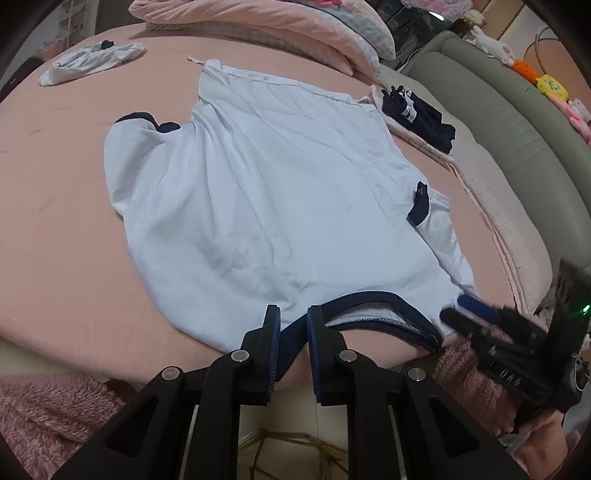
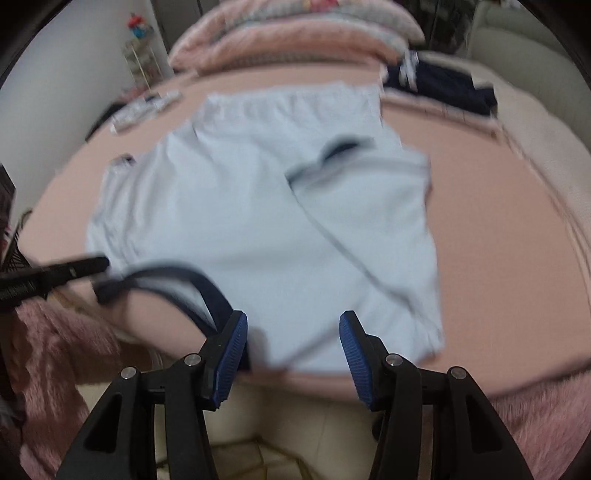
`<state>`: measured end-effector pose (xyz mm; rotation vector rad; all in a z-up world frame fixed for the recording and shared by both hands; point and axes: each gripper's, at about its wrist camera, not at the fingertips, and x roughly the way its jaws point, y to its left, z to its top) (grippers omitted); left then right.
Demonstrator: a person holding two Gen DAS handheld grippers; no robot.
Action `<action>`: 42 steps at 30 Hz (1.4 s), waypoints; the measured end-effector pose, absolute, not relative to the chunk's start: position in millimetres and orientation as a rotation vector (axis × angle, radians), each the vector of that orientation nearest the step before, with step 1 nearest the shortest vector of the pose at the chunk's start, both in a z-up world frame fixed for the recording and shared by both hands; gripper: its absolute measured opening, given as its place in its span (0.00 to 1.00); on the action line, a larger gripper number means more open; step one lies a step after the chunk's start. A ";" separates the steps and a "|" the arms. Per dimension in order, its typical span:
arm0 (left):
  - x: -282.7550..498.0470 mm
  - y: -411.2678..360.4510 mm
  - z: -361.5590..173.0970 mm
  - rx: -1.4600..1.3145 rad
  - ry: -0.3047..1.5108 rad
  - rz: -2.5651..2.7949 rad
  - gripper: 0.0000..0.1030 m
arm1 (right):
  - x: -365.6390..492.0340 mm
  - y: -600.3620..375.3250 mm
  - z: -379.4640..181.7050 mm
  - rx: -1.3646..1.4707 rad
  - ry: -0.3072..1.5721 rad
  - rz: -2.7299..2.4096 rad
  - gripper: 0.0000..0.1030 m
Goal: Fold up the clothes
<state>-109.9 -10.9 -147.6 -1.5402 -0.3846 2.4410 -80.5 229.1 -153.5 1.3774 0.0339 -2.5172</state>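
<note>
Nearest, left gripper (image 1: pixel 293 314) with jaws narrowed onto the navy neckband (image 1: pixel 369 295) of the pale blue T-shirt (image 1: pixel 258 192), the dark trim pinched between the blue pads at the bed's near edge. Right gripper (image 2: pixel 293 325) with jaws standing at a middling width, the shirt's near shoulder fabric lying between the pads; contact not clear through the blur, so no telling whether gripped. Fuzzy pink sleeve (image 1: pixel 48 406) low at the frame edges.

Beyond the jaws, T-shirt spread flat, neck toward the near edge, hem far, on the pink bed (image 1: pixel 55 184). Lightly creased all over. Navy cuffs on both short sleeves: one sleeve spread out to the left in the left wrist view, the other lying to the right, partly folded.

Farther off, a crumpled pale garment (image 1: pixel 92 61) at the far left, a dark navy garment (image 1: pixel 421 118) at the right edge, rolled pink bedding (image 1: pixel 258 22) along the back, grey-green padded bed surround (image 1: pixel 498 129) carrying soft toys (image 1: pixel 550 86).
</note>
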 end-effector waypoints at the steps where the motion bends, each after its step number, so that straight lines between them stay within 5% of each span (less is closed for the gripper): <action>1: -112.6 -10.4 -155.9 -1.592 -0.370 2.423 0.12 | -86.3 223.5 -151.3 1.352 0.056 -2.514 0.50; 8: -103.8 -6.9 -158.6 -1.624 -0.294 2.408 0.12 | -97.4 216.4 -181.4 1.448 0.222 -2.461 0.50; 21: -138.7 -88.1 -131.8 -1.579 -0.612 2.532 0.12 | -98.1 204.2 -148.8 1.359 0.122 -2.409 0.50; 23: -153.9 -100.0 -129.7 -1.560 -0.667 2.551 0.17 | -97.4 182.8 -136.1 1.323 0.191 -2.368 0.50; 26: -171.8 -118.0 -130.0 -1.534 -0.705 2.600 0.43 | -111.2 152.2 -119.4 1.265 0.244 -2.318 0.50; 36: -212.8 -163.7 -174.8 -1.437 -1.028 2.512 0.44 | -176.5 102.6 -152.1 1.390 -0.026 -2.283 0.50; 38: -218.8 -159.9 -175.0 -1.421 -1.011 2.498 0.30 | -180.1 99.2 -161.3 1.420 -0.064 -2.275 0.50; 39: -220.9 -158.8 -174.4 -1.428 -0.997 2.497 0.02 | -181.7 97.5 -165.8 1.436 -0.078 -2.272 0.50; 42: -218.8 -166.7 -170.7 -1.414 -1.025 2.520 0.02 | -184.7 94.0 -171.6 1.453 -0.094 -2.284 0.50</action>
